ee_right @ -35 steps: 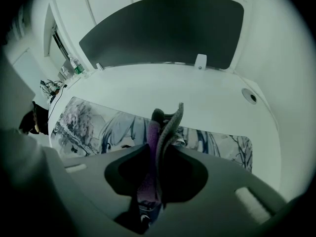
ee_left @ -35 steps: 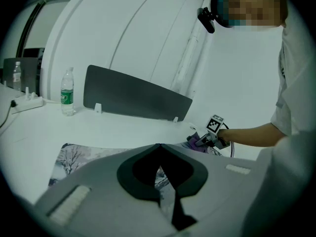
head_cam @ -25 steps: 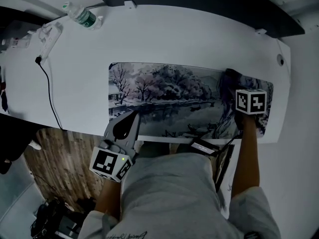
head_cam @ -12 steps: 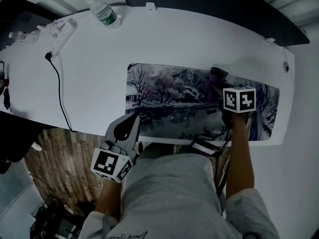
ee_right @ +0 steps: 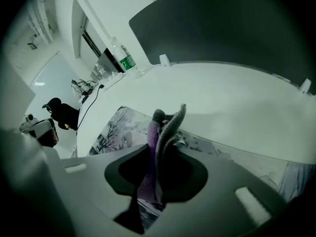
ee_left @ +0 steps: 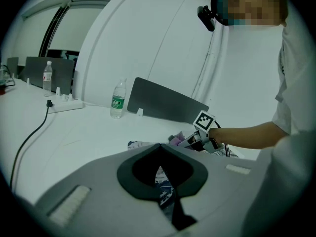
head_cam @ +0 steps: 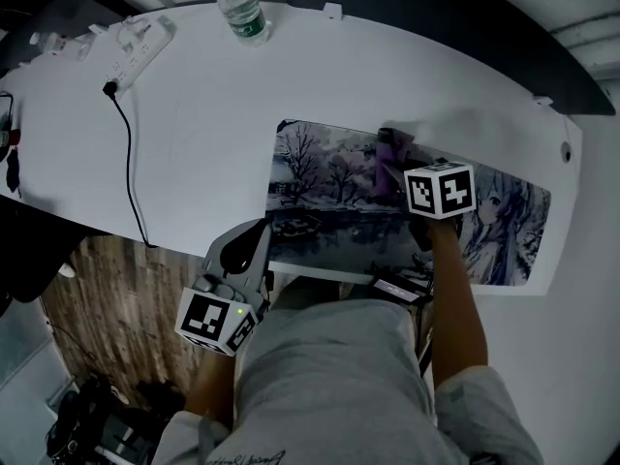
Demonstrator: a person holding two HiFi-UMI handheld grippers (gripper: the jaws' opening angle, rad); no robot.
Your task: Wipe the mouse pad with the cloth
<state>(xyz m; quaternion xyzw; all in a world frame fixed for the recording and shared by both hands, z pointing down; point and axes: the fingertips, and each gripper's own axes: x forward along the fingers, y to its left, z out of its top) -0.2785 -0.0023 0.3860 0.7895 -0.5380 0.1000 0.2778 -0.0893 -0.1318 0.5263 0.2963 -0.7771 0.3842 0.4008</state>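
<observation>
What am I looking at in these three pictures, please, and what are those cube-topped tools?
There is no robot here: a person holds a two-jaw gripper in each hand, and the marked cubes are part of the grippers. One picture comes from a camera on the person's head, looking down at a white desk. The other two come from cameras riding on each gripper, looking along its jaws. On the desk are a printed mouse pad, a water bottle and a power strip. The right gripper is shut on a purple cloth that rests on the pad. The left gripper, jaws together, sits at the pad's near left corner.
</observation>
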